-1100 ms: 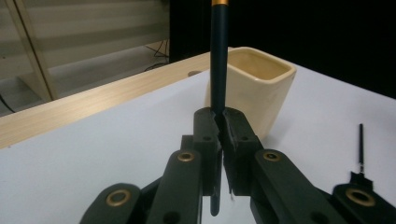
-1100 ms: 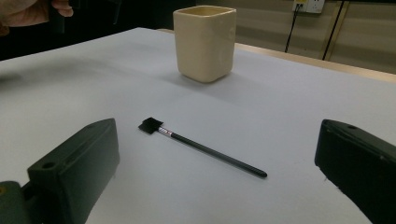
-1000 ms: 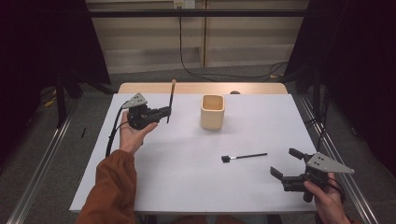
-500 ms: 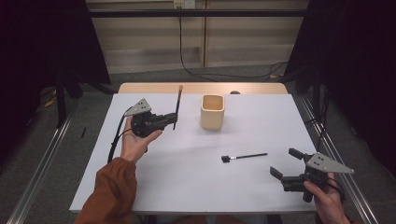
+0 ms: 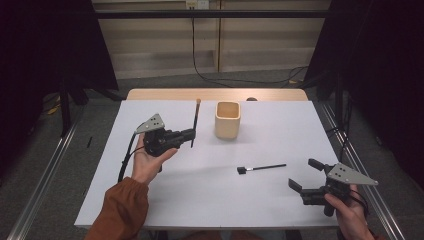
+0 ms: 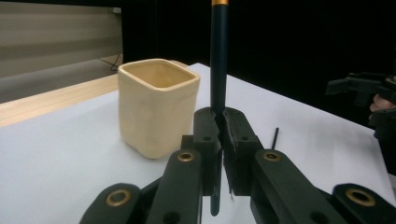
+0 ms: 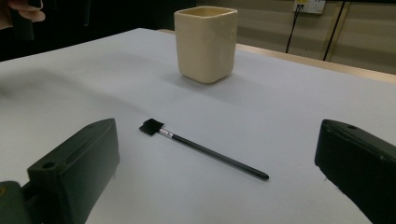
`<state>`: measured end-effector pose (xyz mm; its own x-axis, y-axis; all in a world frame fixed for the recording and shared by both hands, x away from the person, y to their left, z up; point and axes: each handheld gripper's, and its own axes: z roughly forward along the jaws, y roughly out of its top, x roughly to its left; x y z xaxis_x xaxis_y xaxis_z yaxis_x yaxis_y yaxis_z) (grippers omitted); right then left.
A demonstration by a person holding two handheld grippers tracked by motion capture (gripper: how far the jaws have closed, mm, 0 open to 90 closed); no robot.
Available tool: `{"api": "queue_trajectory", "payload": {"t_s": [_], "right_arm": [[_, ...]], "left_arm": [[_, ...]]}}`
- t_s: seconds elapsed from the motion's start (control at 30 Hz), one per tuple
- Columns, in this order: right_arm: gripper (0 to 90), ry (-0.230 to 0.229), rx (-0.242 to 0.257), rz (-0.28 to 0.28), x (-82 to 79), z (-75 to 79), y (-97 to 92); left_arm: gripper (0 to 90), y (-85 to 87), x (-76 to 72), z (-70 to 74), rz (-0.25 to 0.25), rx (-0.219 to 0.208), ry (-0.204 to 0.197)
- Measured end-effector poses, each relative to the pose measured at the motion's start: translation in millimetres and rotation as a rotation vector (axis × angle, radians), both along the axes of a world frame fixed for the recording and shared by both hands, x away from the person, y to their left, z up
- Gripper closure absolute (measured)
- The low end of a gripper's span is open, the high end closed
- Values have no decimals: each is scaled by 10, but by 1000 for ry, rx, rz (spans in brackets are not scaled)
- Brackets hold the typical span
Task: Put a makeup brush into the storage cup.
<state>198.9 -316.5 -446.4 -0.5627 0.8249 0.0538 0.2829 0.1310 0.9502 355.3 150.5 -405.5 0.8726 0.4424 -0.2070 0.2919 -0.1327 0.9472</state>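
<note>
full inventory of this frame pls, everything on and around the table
cup: 1, cream, square, upright on the far middle of the table
long brush: 1, dark handle with orange band, clamped upright left of the cup
small brush: 1, black, flat on the sheet, right of centre
table: 1, white sheet over wood
wall cables: dark, on the floor behind
left gripper: 1, black, shut on the long brush
right gripper: 1, black, open, near right corner
sleeve: 1, rust orange, left forearm
</note>
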Motion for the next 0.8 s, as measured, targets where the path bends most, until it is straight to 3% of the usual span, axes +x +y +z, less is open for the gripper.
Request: {"api": "queue_trajectory", "payload": {"t_s": [0.37, 0.53, 0.77, 0.8], "right_arm": [[0, 1, 1, 5, -3, 4, 4], [0, -1, -1, 12, -5, 6, 8], [0, -4, 10, 15, -6, 15, 23], [0, -4, 14, 15, -4, 16, 21]], "left_arm": [[849, -163, -149, -24, -64, -2, 11], [849, -255, -232, -18, -89, -31, 10], [849, -374, -316, -17, -117, -32, -5], [848, -389, -342, 8, -129, -49, 2]]}}
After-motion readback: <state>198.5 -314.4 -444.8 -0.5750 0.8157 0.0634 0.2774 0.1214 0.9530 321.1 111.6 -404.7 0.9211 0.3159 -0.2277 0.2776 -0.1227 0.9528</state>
